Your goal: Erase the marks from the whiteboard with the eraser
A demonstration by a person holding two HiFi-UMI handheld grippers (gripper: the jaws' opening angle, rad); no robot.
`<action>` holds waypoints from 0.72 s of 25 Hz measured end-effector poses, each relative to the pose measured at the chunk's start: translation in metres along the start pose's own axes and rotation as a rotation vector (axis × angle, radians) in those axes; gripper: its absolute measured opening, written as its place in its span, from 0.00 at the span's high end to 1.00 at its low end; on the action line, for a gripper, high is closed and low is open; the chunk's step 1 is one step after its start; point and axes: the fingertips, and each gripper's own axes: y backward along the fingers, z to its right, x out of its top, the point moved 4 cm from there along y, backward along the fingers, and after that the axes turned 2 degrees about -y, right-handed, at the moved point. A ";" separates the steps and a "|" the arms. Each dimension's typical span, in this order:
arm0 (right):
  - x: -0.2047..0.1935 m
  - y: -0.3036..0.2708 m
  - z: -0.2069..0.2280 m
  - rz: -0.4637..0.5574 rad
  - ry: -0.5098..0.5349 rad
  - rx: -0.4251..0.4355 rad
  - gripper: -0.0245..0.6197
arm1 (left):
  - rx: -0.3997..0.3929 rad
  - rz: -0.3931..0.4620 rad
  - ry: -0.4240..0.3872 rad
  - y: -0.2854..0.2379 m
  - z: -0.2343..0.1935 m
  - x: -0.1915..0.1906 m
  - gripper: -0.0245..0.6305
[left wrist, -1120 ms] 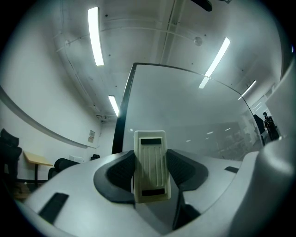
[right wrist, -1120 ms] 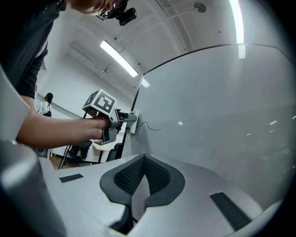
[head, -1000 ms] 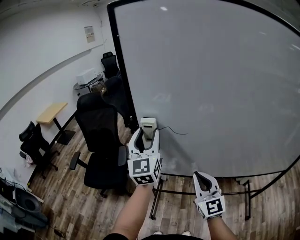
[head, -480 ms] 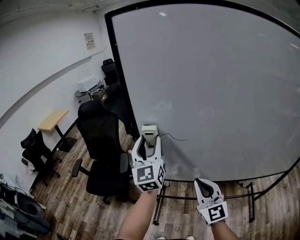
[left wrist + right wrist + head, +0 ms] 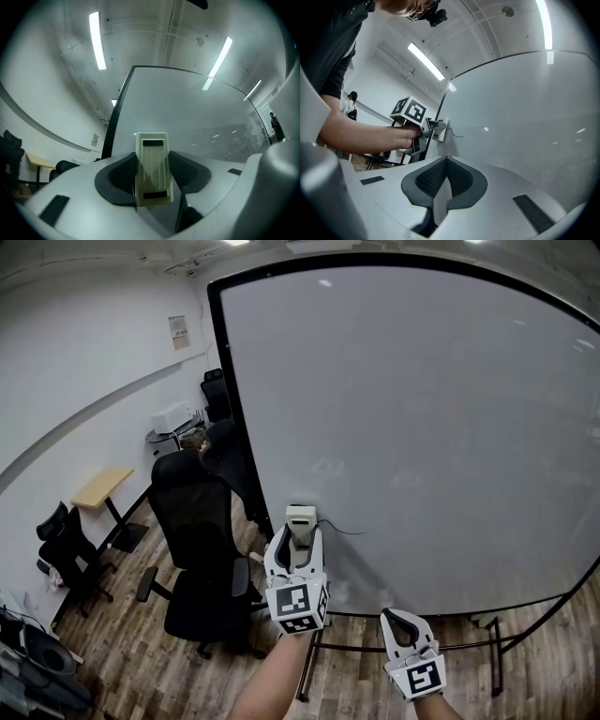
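Note:
A big whiteboard [image 5: 422, 418] on a wheeled stand fills the head view. A thin dark mark [image 5: 339, 530] curls across its lower left part. My left gripper [image 5: 298, 532] is shut on the cream eraser [image 5: 299, 520], which presses against the board just left of that mark. The left gripper view shows the eraser [image 5: 152, 168] upright between the dark pads [image 5: 123, 174]. My right gripper [image 5: 397, 622] hangs lower right, below the board's bottom edge, shut and empty. In the right gripper view the eraser [image 5: 440, 128] touches the board beside the mark [image 5: 457, 135].
Black office chairs [image 5: 202, 531] stand left of the board on the wood floor. Farther left is a small wooden table [image 5: 97, 488]. The board's black stand legs [image 5: 469, 648] run along the floor below it. A printer [image 5: 172, 415] sits by the wall.
The left gripper and the eraser have stayed at the mark's left end. The head view has tilted upward, so both grippers sit lower in the frame.

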 end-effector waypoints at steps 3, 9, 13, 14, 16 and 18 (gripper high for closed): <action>0.000 0.006 0.006 -0.003 -0.006 -0.016 0.93 | -0.002 -0.001 0.003 0.001 0.007 0.000 0.60; -0.002 0.007 0.015 -0.010 -0.019 -0.039 0.93 | -0.026 -0.006 -0.031 -0.001 0.022 -0.003 0.60; -0.001 0.007 0.019 0.004 -0.022 -0.048 0.93 | -0.042 -0.011 -0.038 -0.004 0.029 -0.004 0.60; 0.000 0.007 0.020 0.009 -0.021 -0.048 0.93 | -0.043 -0.011 -0.037 -0.004 0.030 -0.004 0.60; 0.000 0.009 0.022 0.010 -0.020 -0.047 0.93 | -0.043 -0.011 -0.036 -0.004 0.032 -0.005 0.60; -0.002 0.011 0.025 0.008 -0.027 -0.054 0.93 | -0.046 -0.012 -0.036 -0.003 0.034 -0.005 0.60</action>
